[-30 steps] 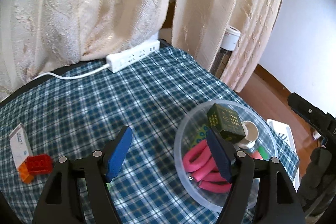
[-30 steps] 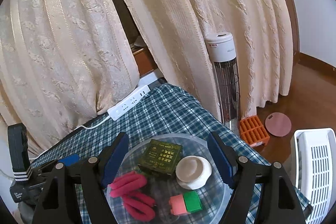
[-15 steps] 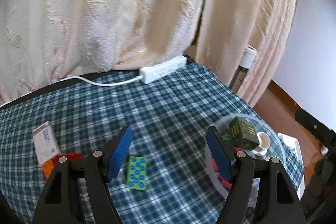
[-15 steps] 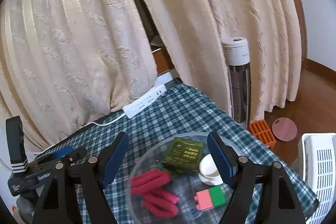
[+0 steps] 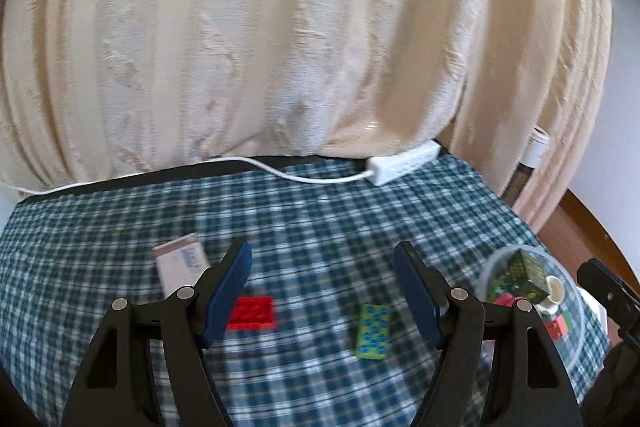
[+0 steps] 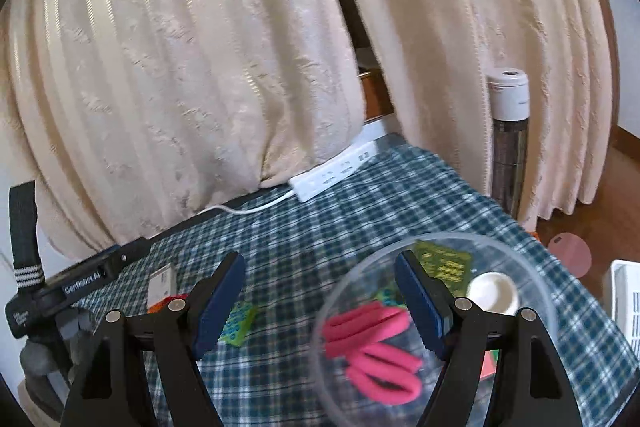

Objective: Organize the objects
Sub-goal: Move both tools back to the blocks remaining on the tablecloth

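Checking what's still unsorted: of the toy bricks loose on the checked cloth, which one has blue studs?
The green brick, lying right of the plain red brick and nearer the clear bowl; the red one's studs are red.

cream curtains (image 6: 200, 67) | plaid tablecloth (image 5: 320, 219) | wooden floor (image 6: 624, 179)

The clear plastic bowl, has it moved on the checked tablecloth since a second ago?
Cannot tell: the clear plastic bowl sits similarly far from the white power strip; the camera itself swung.
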`<state>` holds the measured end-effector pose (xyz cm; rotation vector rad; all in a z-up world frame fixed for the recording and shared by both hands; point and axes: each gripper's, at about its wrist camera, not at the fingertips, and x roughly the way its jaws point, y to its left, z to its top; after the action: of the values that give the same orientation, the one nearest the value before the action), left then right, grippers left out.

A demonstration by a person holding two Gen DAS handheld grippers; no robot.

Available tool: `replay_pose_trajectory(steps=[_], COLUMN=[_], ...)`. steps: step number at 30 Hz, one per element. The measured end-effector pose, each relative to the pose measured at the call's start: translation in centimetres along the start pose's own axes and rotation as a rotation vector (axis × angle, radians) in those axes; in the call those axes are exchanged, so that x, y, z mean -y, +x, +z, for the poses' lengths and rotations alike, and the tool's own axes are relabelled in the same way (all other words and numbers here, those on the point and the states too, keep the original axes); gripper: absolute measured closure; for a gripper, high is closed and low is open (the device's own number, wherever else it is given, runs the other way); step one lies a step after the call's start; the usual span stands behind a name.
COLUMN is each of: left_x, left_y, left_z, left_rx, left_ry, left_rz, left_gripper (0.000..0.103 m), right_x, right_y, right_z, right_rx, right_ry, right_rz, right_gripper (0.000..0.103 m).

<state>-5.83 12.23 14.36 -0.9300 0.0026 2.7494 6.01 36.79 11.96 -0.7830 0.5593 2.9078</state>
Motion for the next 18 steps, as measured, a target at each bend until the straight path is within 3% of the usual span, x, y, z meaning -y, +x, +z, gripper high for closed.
replay_pose_trajectory(steps=[7, 18], left_x=[-3.6, -8.8], left_y=[-0.9, -1.1], left_z=[-0.8, -2.3], left_rx=[-0.008, -0.04], left_ry=[-0.036, -0.068], left_rz=[0.072, 0.134], left_gripper=[0.028, 0.028], right_x=[-3.1, -8.2], right_y=[1.2, 5.2], right_z=[-1.1, -4.2], right_rx=[-0.029, -0.155], right_ry=[-0.058, -0.139], right_rz=[0.017, 0.057], right_gripper=[0.023, 0.023])
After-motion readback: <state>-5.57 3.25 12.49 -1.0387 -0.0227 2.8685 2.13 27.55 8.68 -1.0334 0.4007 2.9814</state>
